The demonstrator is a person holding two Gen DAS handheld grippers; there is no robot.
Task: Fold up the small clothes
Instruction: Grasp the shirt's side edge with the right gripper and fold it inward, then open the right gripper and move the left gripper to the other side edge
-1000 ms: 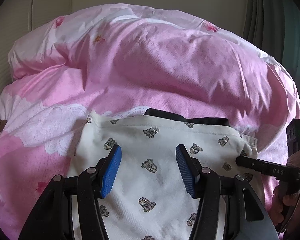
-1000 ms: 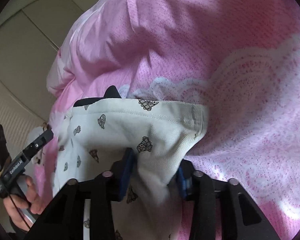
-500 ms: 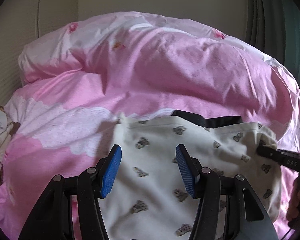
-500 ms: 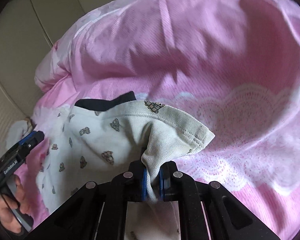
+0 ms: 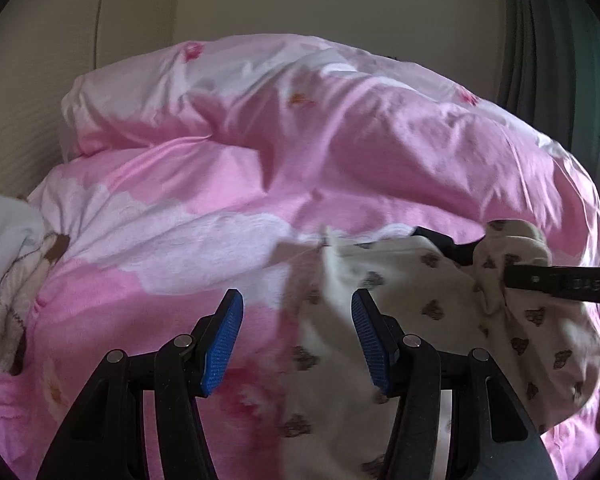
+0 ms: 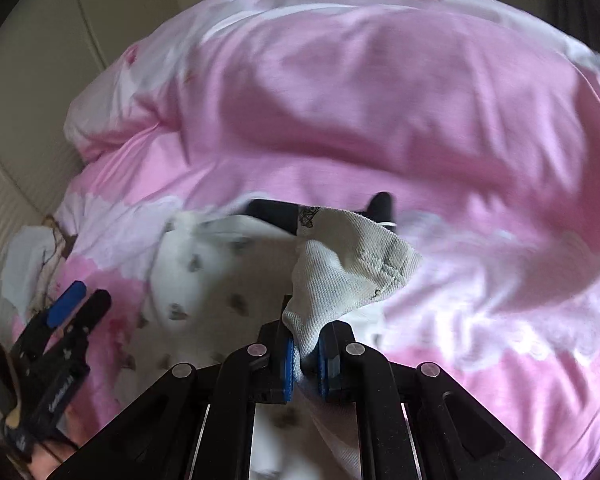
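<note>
Pinching a corner of the cream printed garment (image 6: 352, 264), right tongs (image 6: 302, 364) clamping tight on its fabric, garment lying on the pink duvet (image 5: 300, 152) of the bed, left tongs (image 5: 296, 340) hanging half-wide, gripping nothing, over its left edge.

Small garment (image 5: 440, 320): cream white, scattered small grey-brown animal prints, black inner band (image 6: 276, 212) at its 12 o'clock edge. Duvet (image 5: 300, 152): pink with white lace-like patches, few darker pink flowers. Both grippers black, blue ribbed pads (image 5: 224, 340). Bundle (image 5: 8, 280) at 9 o'clock: white and beige with brown marks. Wall (image 5: 300, 0) cream.
</note>
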